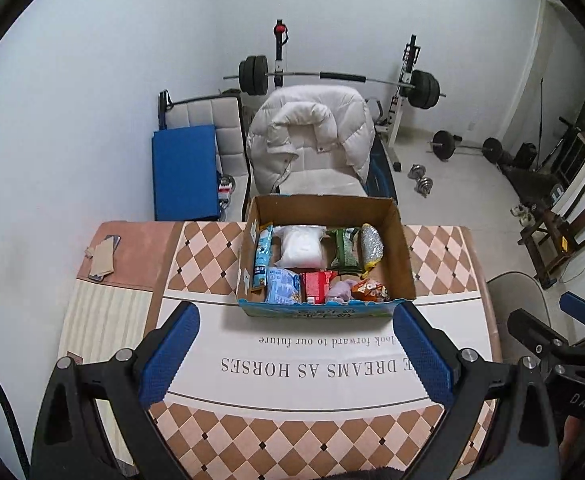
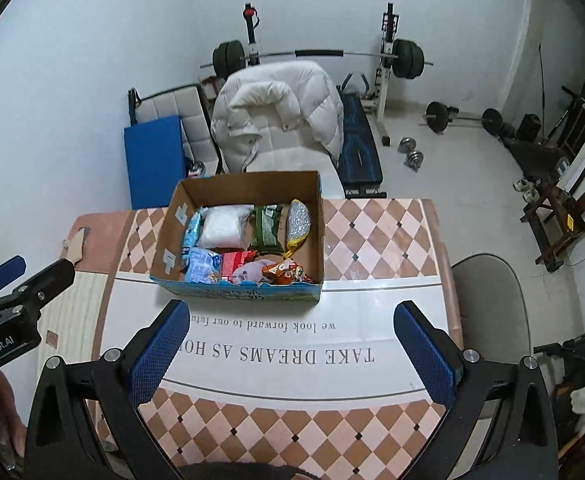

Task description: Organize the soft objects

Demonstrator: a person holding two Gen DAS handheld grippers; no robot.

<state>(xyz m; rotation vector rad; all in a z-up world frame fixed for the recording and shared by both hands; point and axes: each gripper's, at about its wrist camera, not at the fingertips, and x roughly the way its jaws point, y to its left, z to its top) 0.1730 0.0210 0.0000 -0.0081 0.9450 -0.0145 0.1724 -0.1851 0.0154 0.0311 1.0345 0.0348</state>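
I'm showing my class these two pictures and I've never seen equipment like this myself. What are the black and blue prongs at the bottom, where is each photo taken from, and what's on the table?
The prongs are hand-held grippers: a person holds one in each hand, and each carries a wide-angle camera looking forward along its two fingers. One picture comes from the left gripper, the other from the right gripper. Each also glimpses the other at its edge.

Both grippers are open and hold nothing; the blue padded fingers hover above the table, which has a checked cloth with printed words.

On it stands an open cardboard box packed with soft things: a white bag, a green packet, a silvery pouch, blue packets, a red one, something lilac and an orange snack bag.

Behind are a chair draped with a white puffy jacket and weightlifting gear.
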